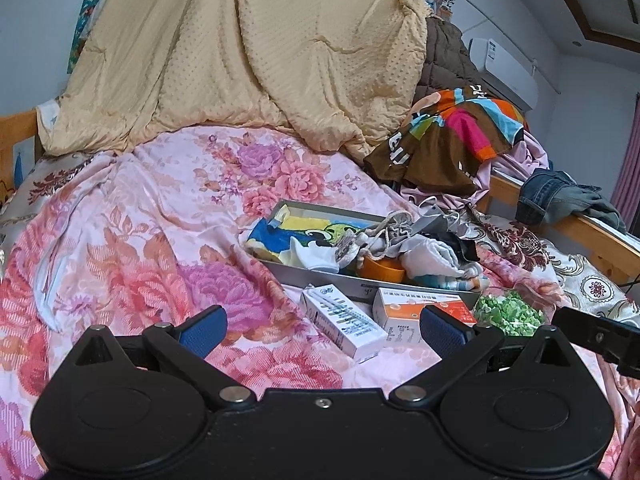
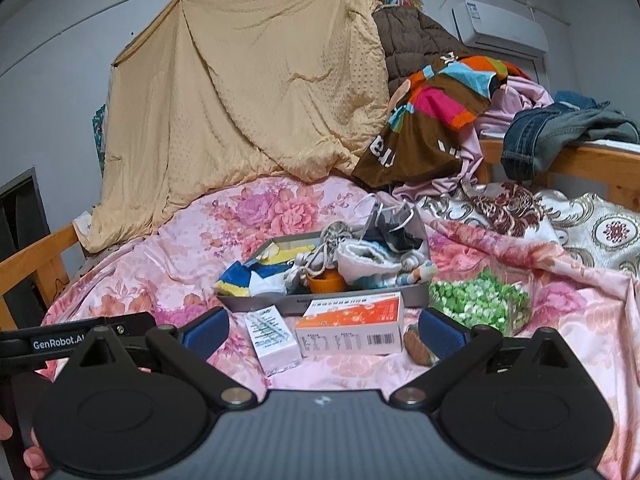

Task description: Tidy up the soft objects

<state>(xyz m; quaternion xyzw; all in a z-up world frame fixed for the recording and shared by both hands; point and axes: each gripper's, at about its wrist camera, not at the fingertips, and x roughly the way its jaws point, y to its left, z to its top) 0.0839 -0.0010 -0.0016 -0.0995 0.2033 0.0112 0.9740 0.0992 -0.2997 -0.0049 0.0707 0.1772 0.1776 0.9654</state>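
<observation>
- We hold the left gripper [image 1: 323,330] low in the left wrist frame, its blue pads spread wide with nothing between them, above the pink floral bedspread [image 1: 140,216].
- Our right gripper [image 2: 323,330] is likewise spread and empty at the bottom of the right wrist frame.
- The soft objects we must sort sit heaped in a grey tray [image 2: 256,302] at frame centre: a blue and yellow cloth [image 2: 240,276], white socks [image 2: 368,260] and a knotted cord [image 2: 336,236], with an orange cup [image 2: 326,282] among them.
- Just below the tray lie a white box [image 2: 274,338] and an orange and white box [image 2: 352,326]; a bag of green pieces [image 2: 476,300] lies to the right.
- A tan blanket [image 2: 248,92] hangs across the upper frame, and striped clothing [image 2: 436,104] is piled at upper right.
</observation>
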